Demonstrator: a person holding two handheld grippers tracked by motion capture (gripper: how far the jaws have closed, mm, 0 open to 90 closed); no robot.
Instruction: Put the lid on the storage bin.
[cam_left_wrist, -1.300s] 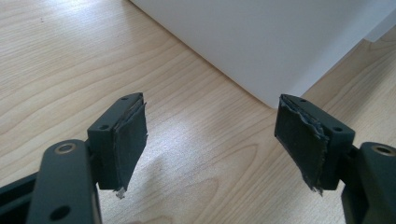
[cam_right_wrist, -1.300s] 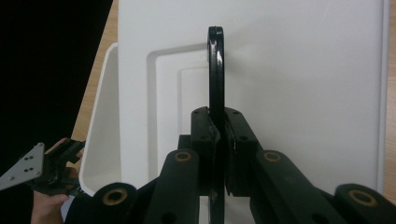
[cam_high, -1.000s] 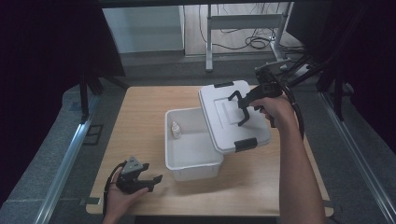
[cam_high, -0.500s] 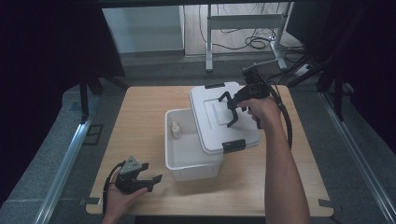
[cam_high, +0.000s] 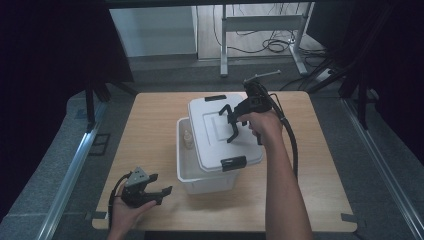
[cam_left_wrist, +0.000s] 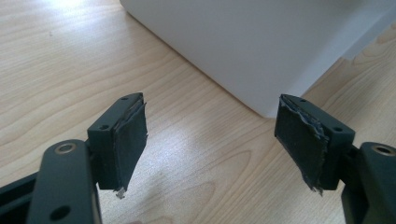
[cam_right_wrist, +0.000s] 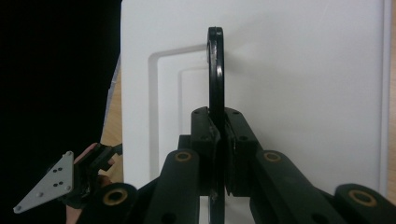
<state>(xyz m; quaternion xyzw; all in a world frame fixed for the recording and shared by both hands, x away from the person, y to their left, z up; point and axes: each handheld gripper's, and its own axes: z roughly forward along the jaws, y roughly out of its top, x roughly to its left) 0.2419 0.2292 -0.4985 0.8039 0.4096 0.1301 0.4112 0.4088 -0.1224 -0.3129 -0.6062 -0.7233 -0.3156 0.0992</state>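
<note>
- Over the white bin (cam_high: 200, 172), at mid-table, the white lid (cam_high: 220, 132) hangs tilted, carried by its black handle (cam_right_wrist: 215, 70), which the right gripper (cam_high: 234, 122) pinches tight between its pads.
- Seen from the right gripper view, the handle stands edge-on between the clamped jaws, with the lid's flat top behind it.
- Inside the bin, at its exposed left side, a small bottle (cam_high: 187, 138) stands upright.
- Black latches (cam_high: 234, 163) sit on the lid's near and far edges.
- Well apart, the left gripper (cam_high: 150, 190) rests at the near left corner of the wooden table (cam_high: 150, 115), jaws spread wide with nothing between them, facing the bin's corner (cam_left_wrist: 261, 105).
- Beyond the table lie grey floor, cables and a metal frame.
- Right forearm reaches forward from the near edge; left hand (cam_high: 125, 212) lies low on the tabletop.
</note>
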